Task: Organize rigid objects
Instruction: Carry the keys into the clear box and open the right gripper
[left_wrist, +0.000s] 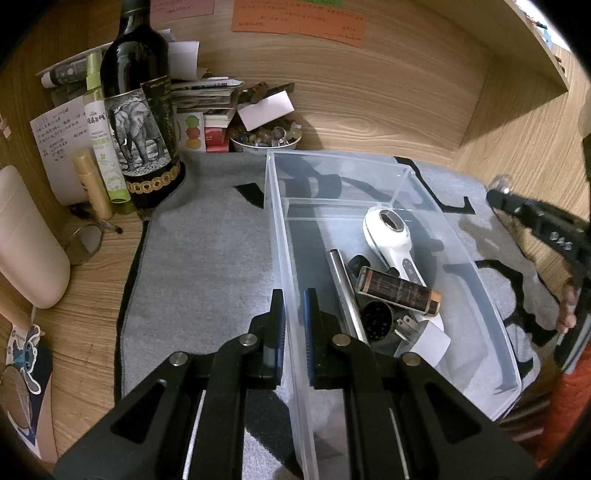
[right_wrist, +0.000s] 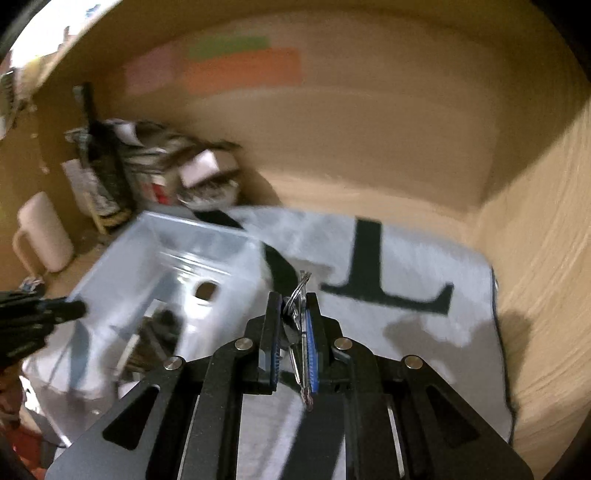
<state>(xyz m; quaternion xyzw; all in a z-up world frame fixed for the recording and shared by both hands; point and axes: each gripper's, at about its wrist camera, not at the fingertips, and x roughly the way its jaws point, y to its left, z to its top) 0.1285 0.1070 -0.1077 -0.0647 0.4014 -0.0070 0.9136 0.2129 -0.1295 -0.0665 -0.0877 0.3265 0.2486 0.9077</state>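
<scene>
A clear plastic bin (left_wrist: 476, 280) stands on the grey mat (left_wrist: 207, 240). Inside it lie a white handheld device (left_wrist: 391, 240), a brown tube (left_wrist: 399, 291), a metal rod (left_wrist: 343, 288) and a black round piece (left_wrist: 376, 319). My left gripper (left_wrist: 293, 299) is shut on the bin's left wall. The right wrist view is blurred by motion. There my right gripper (right_wrist: 291, 299) is shut on a bunch of keys (right_wrist: 301, 286), lifted above the mat to the right of the bin (right_wrist: 122, 258). In the left wrist view the right gripper (left_wrist: 498, 197) hangs over the bin's right side.
A dark wine bottle (left_wrist: 142, 122) with an elephant label, a spray bottle (left_wrist: 101, 140), stacked papers and a bowl of beads (left_wrist: 266, 138) crowd the back left corner. A white container (left_wrist: 26, 240) stands at the left. Wooden walls close in behind and on the right.
</scene>
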